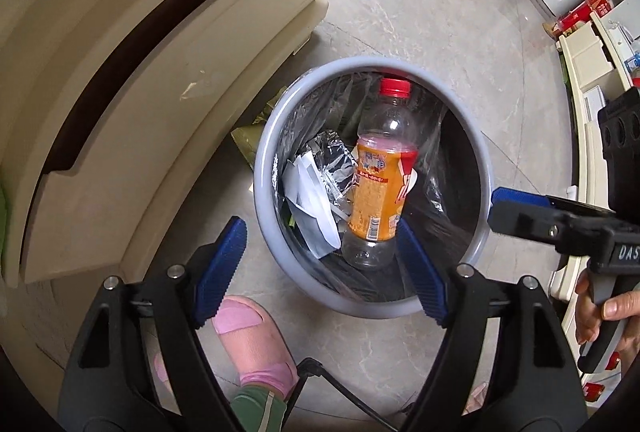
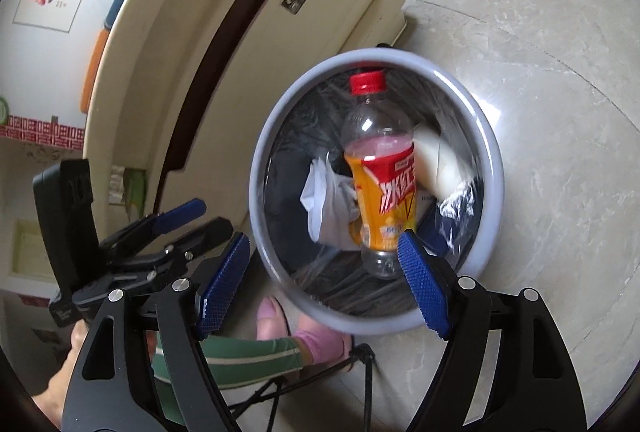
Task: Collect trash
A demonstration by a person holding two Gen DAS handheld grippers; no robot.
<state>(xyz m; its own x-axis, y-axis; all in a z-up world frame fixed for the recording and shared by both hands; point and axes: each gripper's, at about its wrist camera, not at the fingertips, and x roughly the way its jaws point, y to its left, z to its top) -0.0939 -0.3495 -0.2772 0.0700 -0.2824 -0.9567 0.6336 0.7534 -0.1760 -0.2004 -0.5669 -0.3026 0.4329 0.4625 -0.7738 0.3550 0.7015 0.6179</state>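
A grey round trash bin (image 1: 266, 151) (image 2: 494, 167) with a clear liner stands on the floor. Inside lies an empty plastic bottle (image 1: 380, 175) (image 2: 386, 187) with a red cap and orange label, beside crumpled white paper (image 1: 310, 199) (image 2: 324, 207) and foil wrap (image 1: 332, 155). A blurred pale object (image 2: 438, 163) shows in the bin to the right of the bottle. My left gripper (image 1: 320, 264) is open and empty above the bin's near rim. My right gripper (image 2: 322, 276) is open and empty over the bin; it also shows at the right of the left wrist view (image 1: 520, 211).
A cream plastic drawer cabinet (image 1: 120, 71) (image 2: 248, 31) stands to the left of the bin. A green wrapper (image 1: 250, 137) lies on the floor between them. The person's pink slipper (image 1: 252, 340) (image 2: 304, 328) is just in front of the bin. Shelves with clutter (image 1: 592, 31) stand at the right.
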